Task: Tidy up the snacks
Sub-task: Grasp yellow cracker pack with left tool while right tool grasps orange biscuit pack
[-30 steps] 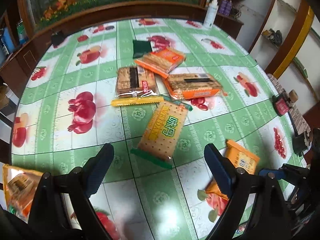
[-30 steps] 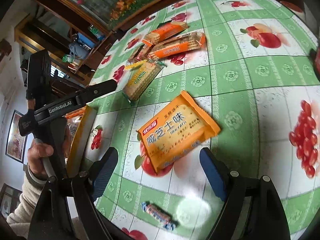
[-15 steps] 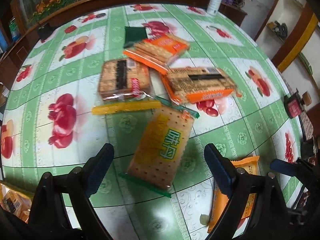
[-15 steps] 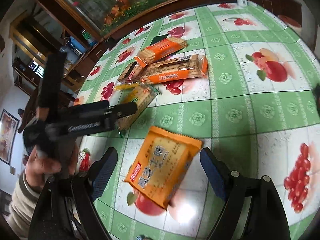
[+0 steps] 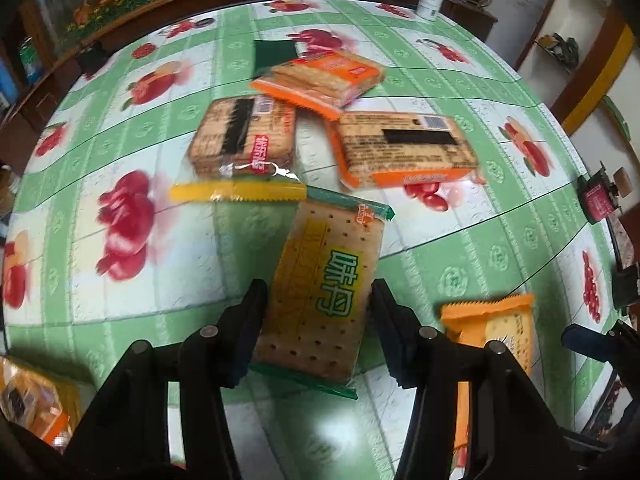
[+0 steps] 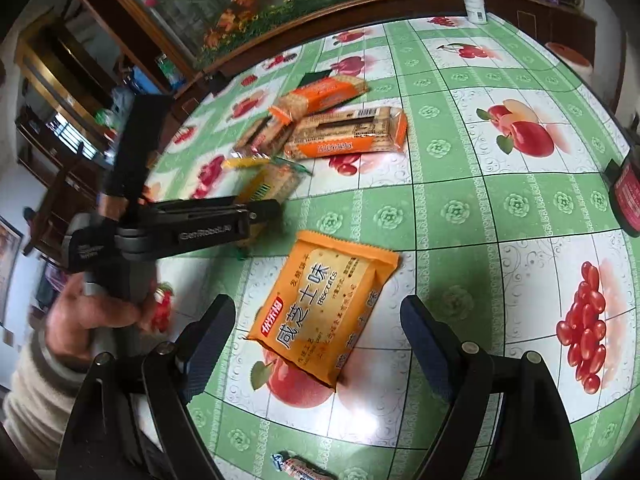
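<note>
**Left jaws close around green-edged cracker pack**

The left gripper (image 5: 318,314) has its jaws narrowed on either side of the green-edged cracker pack (image 5: 320,292), which lies flat on the fruit-print surface (image 5: 460,248); whether the pads press it I cannot tell. The right gripper (image 6: 316,332) hovers with jaws wide, empty, over the orange biscuit packet (image 6: 324,308). Further back, three sealed wrappers sit clustered, touching: the yellow-sealed pack (image 5: 244,140), the barcode pack (image 5: 404,148) and the orange-trimmed pack (image 5: 320,78). A small wrapped candy (image 6: 296,468) lies near the right gripper.
</note>
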A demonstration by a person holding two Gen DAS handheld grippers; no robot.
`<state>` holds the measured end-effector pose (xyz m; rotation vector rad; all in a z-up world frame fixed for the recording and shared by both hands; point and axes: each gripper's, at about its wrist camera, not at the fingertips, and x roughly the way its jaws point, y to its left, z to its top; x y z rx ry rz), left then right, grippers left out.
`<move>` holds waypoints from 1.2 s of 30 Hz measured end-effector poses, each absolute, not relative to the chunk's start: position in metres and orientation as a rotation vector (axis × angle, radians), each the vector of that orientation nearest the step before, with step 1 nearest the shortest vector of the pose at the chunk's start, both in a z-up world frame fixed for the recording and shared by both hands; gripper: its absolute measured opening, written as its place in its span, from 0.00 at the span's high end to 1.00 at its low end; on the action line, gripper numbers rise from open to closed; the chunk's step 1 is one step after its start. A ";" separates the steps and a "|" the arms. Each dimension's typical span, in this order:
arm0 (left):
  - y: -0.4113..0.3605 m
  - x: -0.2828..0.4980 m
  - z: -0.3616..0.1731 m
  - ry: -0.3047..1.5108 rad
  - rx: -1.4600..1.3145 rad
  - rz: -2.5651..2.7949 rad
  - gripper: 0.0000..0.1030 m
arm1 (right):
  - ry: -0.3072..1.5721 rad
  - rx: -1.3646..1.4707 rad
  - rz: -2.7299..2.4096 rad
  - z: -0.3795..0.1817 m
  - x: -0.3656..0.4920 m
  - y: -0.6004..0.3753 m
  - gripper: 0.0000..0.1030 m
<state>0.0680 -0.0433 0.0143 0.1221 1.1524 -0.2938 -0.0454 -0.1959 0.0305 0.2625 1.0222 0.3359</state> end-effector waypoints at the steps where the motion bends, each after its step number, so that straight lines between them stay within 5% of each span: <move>1: -0.040 0.065 0.016 1.150 0.119 -0.281 0.47 | 1.026 0.253 0.330 0.029 -0.045 -0.193 0.18; 14: 0.005 0.022 0.039 1.111 0.052 -0.209 0.52 | 0.963 -0.218 0.151 0.007 -0.025 -0.123 0.18; 26: 0.008 0.022 0.019 1.169 0.041 -0.192 0.52 | 1.022 -0.054 0.184 0.009 -0.043 -0.146 0.18; 36: 0.005 0.032 0.014 1.186 0.040 -0.165 0.34 | 0.990 -0.214 0.070 0.006 -0.038 -0.151 0.18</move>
